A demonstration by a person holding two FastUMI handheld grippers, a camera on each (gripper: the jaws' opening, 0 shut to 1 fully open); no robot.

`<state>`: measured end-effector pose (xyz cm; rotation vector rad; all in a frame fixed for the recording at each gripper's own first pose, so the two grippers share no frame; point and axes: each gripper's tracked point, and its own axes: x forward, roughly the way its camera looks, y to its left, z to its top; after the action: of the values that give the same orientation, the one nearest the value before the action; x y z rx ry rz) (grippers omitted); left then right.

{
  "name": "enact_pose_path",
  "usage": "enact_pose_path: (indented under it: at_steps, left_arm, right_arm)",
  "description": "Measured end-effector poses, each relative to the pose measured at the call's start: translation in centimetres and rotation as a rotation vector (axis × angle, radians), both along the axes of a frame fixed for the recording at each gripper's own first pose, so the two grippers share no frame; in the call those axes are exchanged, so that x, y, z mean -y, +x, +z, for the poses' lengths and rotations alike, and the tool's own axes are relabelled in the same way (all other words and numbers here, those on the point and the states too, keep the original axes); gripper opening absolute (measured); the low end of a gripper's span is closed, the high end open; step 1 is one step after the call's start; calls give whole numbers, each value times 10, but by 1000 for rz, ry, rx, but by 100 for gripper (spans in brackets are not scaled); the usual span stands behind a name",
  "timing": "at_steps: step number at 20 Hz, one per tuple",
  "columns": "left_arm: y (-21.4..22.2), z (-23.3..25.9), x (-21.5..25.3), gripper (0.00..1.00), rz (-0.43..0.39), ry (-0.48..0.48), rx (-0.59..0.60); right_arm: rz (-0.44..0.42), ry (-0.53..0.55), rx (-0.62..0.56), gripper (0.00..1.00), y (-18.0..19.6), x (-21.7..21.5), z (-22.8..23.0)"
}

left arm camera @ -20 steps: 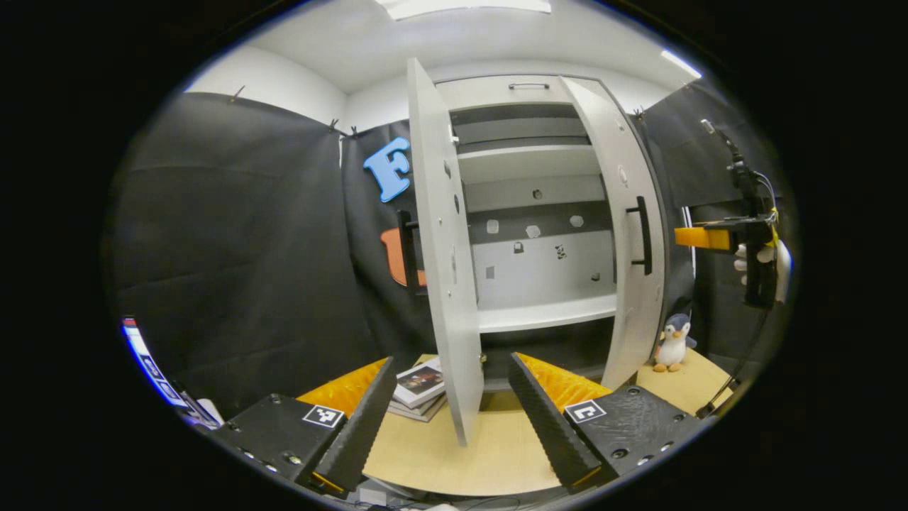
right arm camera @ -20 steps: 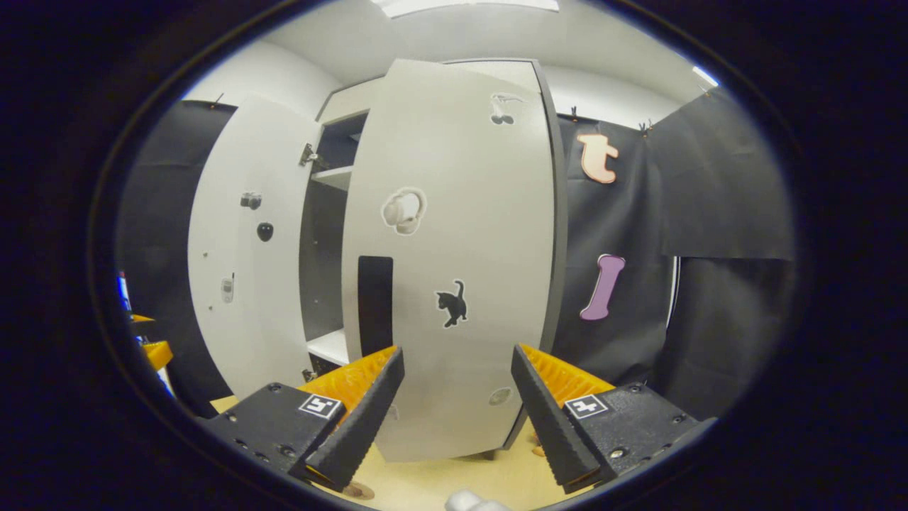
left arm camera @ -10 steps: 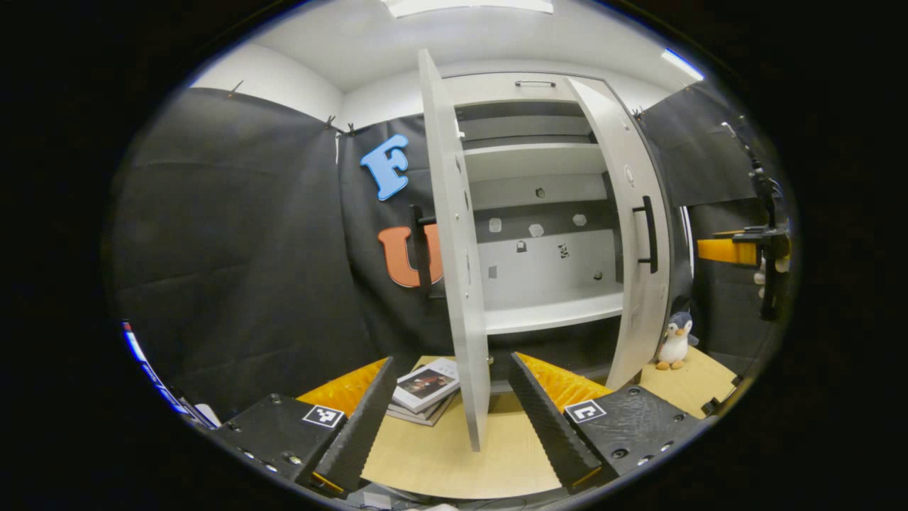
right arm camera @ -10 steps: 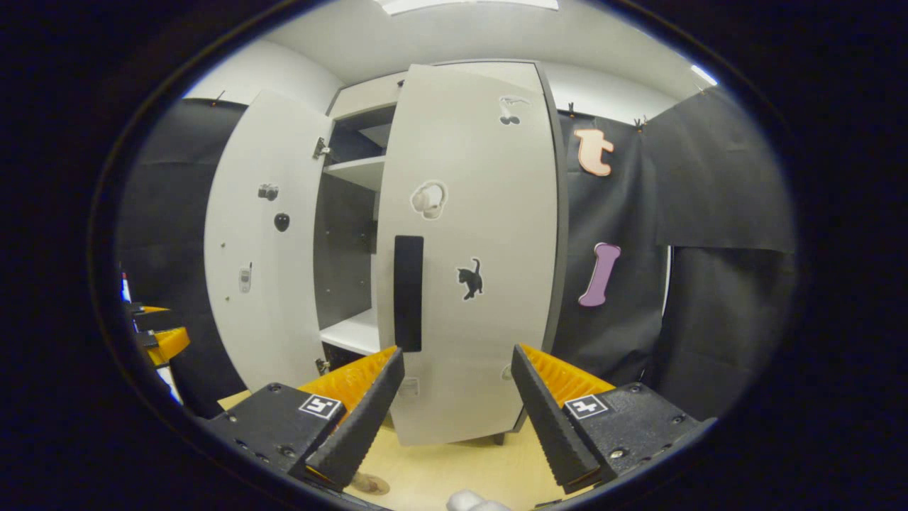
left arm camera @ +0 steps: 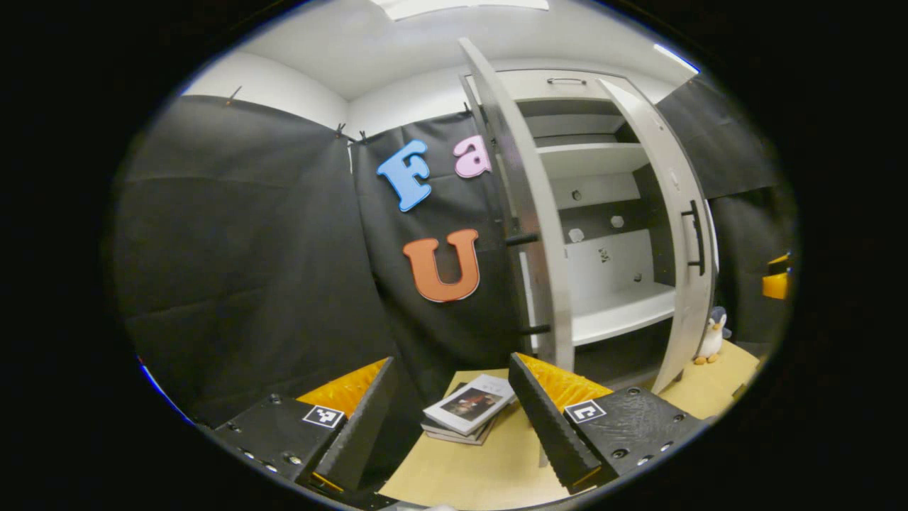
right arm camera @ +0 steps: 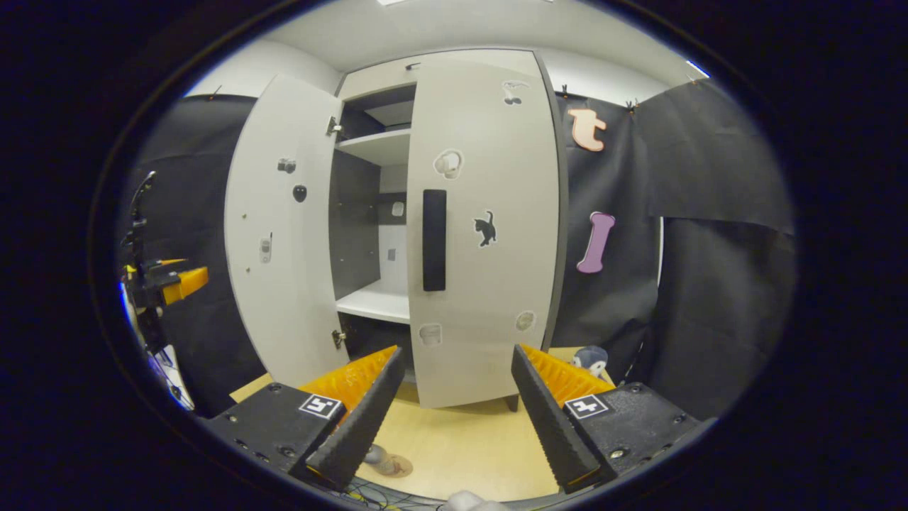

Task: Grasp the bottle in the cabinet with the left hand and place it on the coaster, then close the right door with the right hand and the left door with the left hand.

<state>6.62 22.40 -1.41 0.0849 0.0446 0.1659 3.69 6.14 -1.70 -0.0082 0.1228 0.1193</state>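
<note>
Right gripper view: w/ right gripper spread wide, empty, push right door flush by its handle.

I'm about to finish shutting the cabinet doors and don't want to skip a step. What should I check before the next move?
1. Right door fully shut: not ok, it stands ajar in the left gripper view.
2. Left door shut: not ok, it stands wide open.
3. Right gripper free to push: ok, fingers open, holding nothing, apart from the door.
4. Left gripper free for its door: ok, fingers open, holding nothing.
5. Bottle on the coaster: cannot tell.
</note>
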Motion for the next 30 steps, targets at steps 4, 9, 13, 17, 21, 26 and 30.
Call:
enact_pose_path:
  at_steps: [4, 9, 13, 17, 21, 26, 30]
  left_arm:
    - [43, 16, -22, 97, 11, -40, 13]
    - [75, 26, -10, 97, -17, -24, 24]
    - [72, 29, -7, 94, 28, 17, 45]
    - [67, 31, -2, 84, 65, 35, 32]
    - [64, 28, 14, 87, 70, -17, 25]
    - [64, 32, 51, 84, 34, -14, 31]
    - [74, 34, 97, 84, -56, -36, 39]
  right_arm:
    - [-45, 2, -38, 100, -24, 1, -16]
    - [-91, 22, -58, 100, -37, 18, -20]
    - [-95, 21, -43, 99, -35, 29, -15]
    - [-45, 24, -49, 100, -29, 38, -12]
    - [-39, 30, -35, 99, -27, 57, -6]
    - [-41, 25, -35, 99, -24, 78, -5]
    - [-38, 26, -43, 100, -26, 83, -8]
